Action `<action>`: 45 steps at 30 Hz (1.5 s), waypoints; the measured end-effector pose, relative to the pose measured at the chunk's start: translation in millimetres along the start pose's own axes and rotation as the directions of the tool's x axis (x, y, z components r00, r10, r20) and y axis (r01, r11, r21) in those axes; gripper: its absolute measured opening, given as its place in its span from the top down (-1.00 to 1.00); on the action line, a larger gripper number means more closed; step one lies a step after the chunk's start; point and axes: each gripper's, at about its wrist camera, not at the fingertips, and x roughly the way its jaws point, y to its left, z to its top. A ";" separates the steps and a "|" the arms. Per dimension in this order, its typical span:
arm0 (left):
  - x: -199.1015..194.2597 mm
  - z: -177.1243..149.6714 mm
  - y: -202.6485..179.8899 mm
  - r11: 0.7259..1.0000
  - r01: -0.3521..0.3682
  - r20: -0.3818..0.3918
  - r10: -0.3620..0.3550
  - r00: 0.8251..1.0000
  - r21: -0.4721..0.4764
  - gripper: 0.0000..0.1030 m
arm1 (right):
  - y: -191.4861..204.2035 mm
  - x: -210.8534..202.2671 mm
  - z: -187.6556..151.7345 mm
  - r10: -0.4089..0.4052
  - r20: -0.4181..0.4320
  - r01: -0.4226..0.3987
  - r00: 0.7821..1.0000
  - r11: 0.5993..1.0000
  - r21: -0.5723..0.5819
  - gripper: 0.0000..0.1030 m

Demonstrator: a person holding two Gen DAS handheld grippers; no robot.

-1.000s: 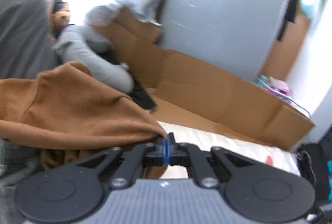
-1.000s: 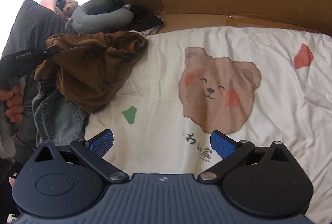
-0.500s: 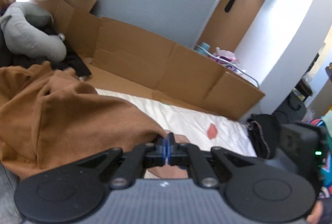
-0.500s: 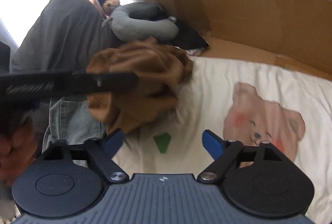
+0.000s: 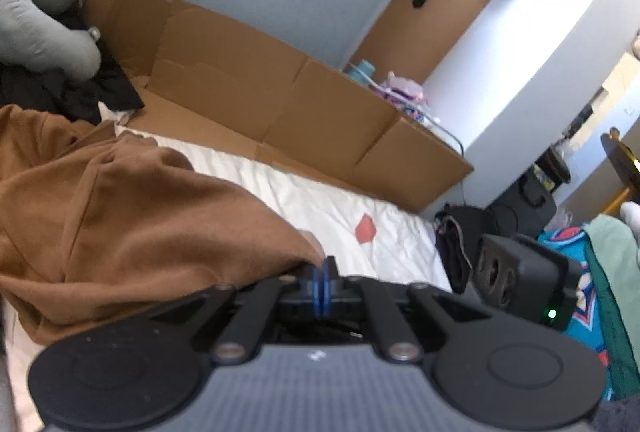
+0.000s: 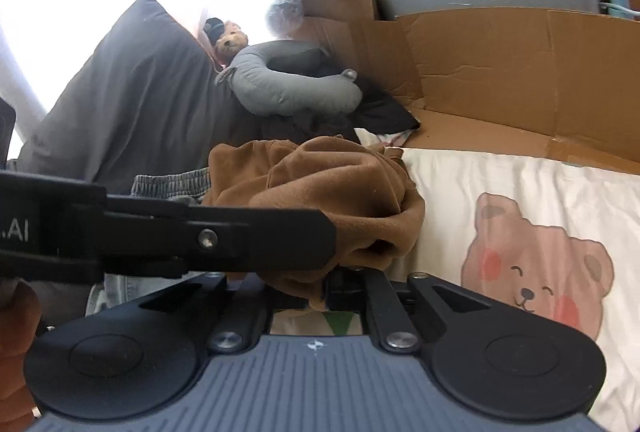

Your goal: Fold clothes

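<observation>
A brown garment [image 5: 140, 224] lies bunched on the white bear-print sheet [image 5: 340, 200]. My left gripper [image 5: 322, 274] is shut on one edge of it, blue pads pressed together, and the cloth trails off to the left. In the right wrist view the same brown garment [image 6: 340, 184] is heaped just ahead. My right gripper [image 6: 326, 292] is shut on a fold of it, the cloth covering its fingertips. The left gripper's black arm [image 6: 224, 240] crosses that view from the left, held by a hand [image 6: 16, 332]. The right gripper's housing [image 5: 520, 284] shows beside my left one.
Grey jeans [image 6: 172, 184] lie under the brown heap. Behind it are a grey neck pillow [image 6: 288, 88] and a dark pillow [image 6: 132, 100]. A cardboard wall [image 5: 280, 104] lines the far bed edge. The bear print [image 6: 536, 256] lies to the right.
My right gripper has moved in to the brown garment and shut on it; it was open before. My left gripper has swung right, pulling the cloth over the sheet.
</observation>
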 end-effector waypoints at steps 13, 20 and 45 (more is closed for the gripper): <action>-5.8 -10.3 24.4 0.983 -0.185 -0.003 0.185 0.983 -0.010 0.01 | -72.0 -44.0 -29.3 -0.211 -0.057 0.217 0.976 0.966 0.138 0.95; 15.8 -19.8 51.5 0.957 -0.291 -0.026 0.291 0.956 -0.015 -0.12 | -105.5 -73.3 -59.4 -0.303 -0.159 0.325 0.940 0.936 0.138 0.98; 54.5 -35.1 70.8 0.962 -0.273 -0.063 0.272 0.960 -0.012 0.77 | -77.2 -13.6 -17.7 -0.181 -0.168 0.201 0.969 0.974 0.109 -0.03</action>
